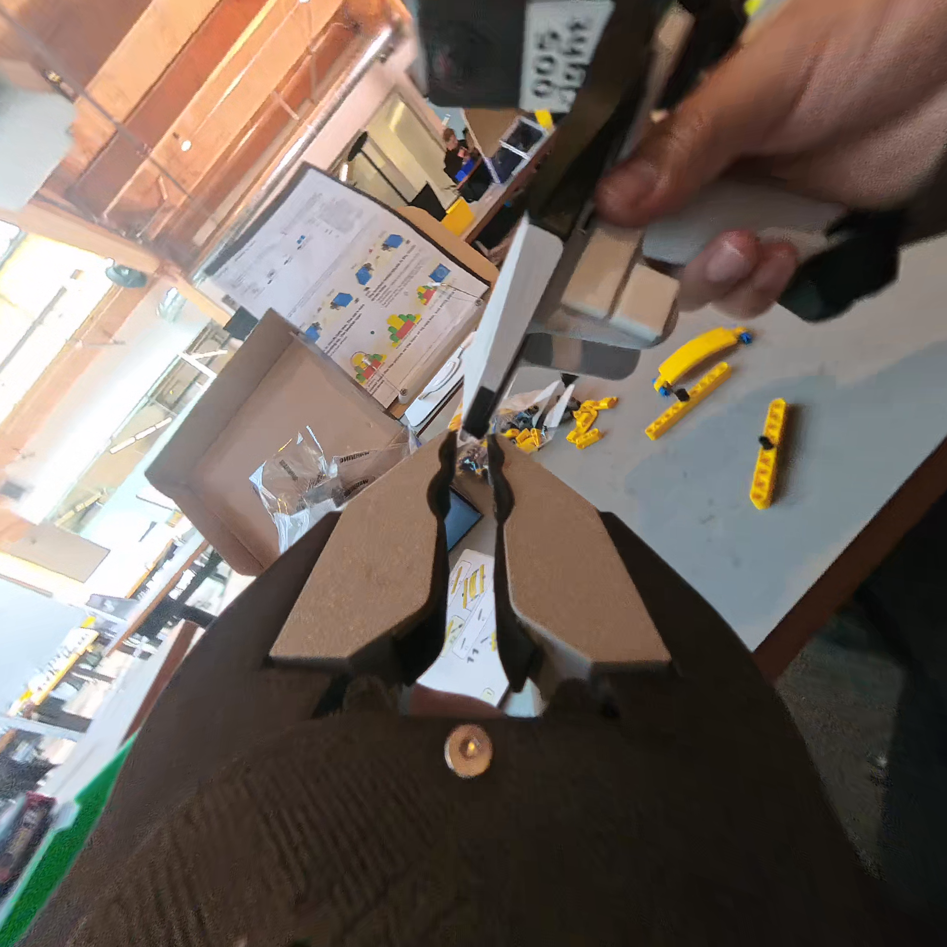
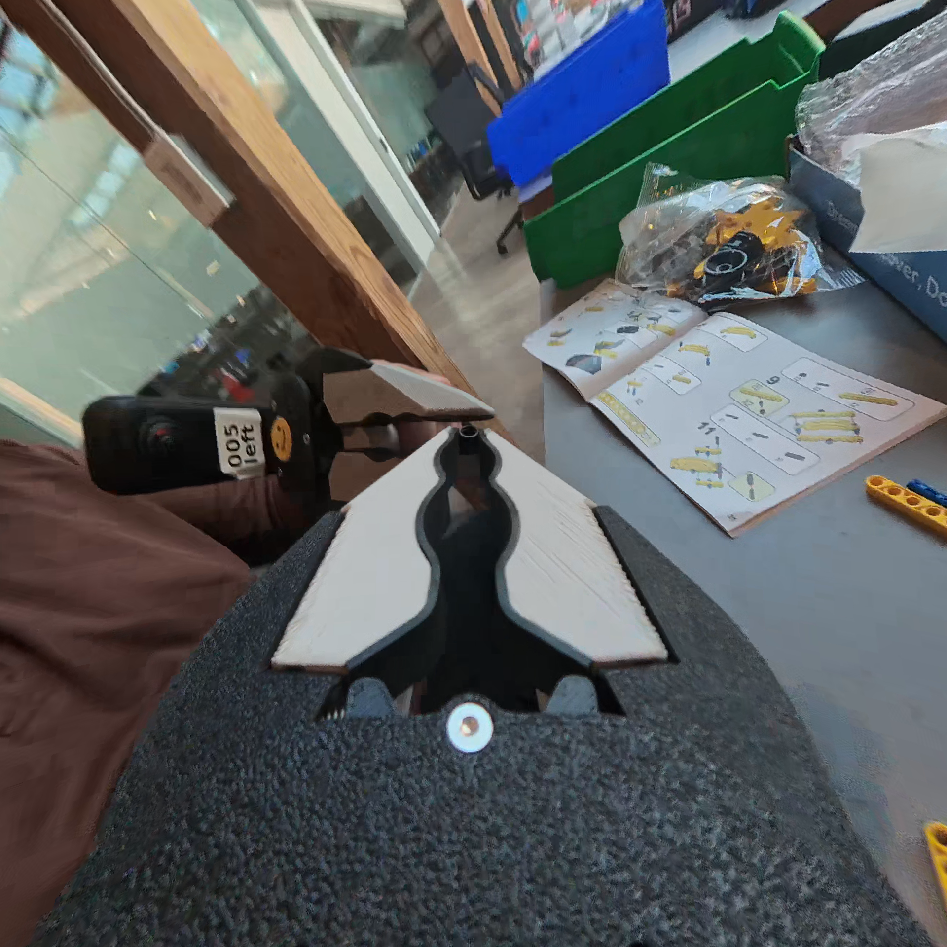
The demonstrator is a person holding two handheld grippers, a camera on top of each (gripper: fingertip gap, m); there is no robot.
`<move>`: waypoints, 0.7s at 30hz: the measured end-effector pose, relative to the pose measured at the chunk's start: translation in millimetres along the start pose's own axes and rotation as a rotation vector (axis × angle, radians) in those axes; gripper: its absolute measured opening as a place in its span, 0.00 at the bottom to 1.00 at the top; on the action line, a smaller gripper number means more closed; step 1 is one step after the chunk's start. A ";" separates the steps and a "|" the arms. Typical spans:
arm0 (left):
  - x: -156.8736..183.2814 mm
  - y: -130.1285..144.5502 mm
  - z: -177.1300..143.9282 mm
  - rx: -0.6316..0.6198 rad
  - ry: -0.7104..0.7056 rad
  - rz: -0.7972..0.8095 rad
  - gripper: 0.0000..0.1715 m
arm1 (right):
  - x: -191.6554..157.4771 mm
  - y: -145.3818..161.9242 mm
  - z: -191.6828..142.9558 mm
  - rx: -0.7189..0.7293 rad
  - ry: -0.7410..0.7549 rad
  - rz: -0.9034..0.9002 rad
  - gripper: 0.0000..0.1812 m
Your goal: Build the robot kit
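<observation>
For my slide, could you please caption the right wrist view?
Right gripper pinches a small black peg beside the left gripper, booklet nearby.

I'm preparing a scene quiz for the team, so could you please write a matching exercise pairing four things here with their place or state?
Things:
1. right gripper
2. instruction booklet
3. plastic bag
4. cardboard box

Place or state:
A. holds clear packets
B. lies open on the grey table
C. jaws shut on a small black peg
D. yellow and black parts inside, next to the green bin

Pairs: 1-C, 2-B, 3-D, 4-A
</observation>
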State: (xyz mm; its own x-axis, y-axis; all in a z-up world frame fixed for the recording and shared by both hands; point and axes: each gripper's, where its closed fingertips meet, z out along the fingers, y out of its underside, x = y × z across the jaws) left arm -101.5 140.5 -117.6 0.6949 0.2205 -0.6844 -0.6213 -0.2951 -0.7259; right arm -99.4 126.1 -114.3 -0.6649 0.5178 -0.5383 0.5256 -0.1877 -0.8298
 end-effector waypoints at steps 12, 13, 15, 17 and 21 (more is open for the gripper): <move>-17.5 -8.2 -2.6 0.034 -0.092 -0.273 0.09 | -6.7 -27.1 2.2 0.334 -0.162 0.272 0.03; -18.3 -9.9 -3.6 0.045 -0.101 -0.270 0.08 | -6.5 -25.3 4.8 0.333 -0.149 0.264 0.03; -18.2 -13.1 -4.9 0.057 -0.109 -0.267 0.08 | -6.8 -21.9 9.0 0.328 -0.136 0.257 0.03; -20.5 -12.9 -5.8 0.052 -0.126 -0.257 0.06 | -8.0 -21.8 9.9 0.335 -0.148 0.269 0.03; -20.5 -12.1 -6.3 0.050 -0.107 -0.250 0.05 | -7.5 -20.9 9.8 0.322 -0.135 0.251 0.03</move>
State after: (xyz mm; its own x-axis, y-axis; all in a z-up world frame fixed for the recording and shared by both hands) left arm -106.0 133.7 -94.3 0.7884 0.3789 -0.4847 -0.4542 -0.1729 -0.8739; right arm -110.6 118.0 -94.4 -0.6122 0.3128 -0.7262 0.5019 -0.5560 -0.6626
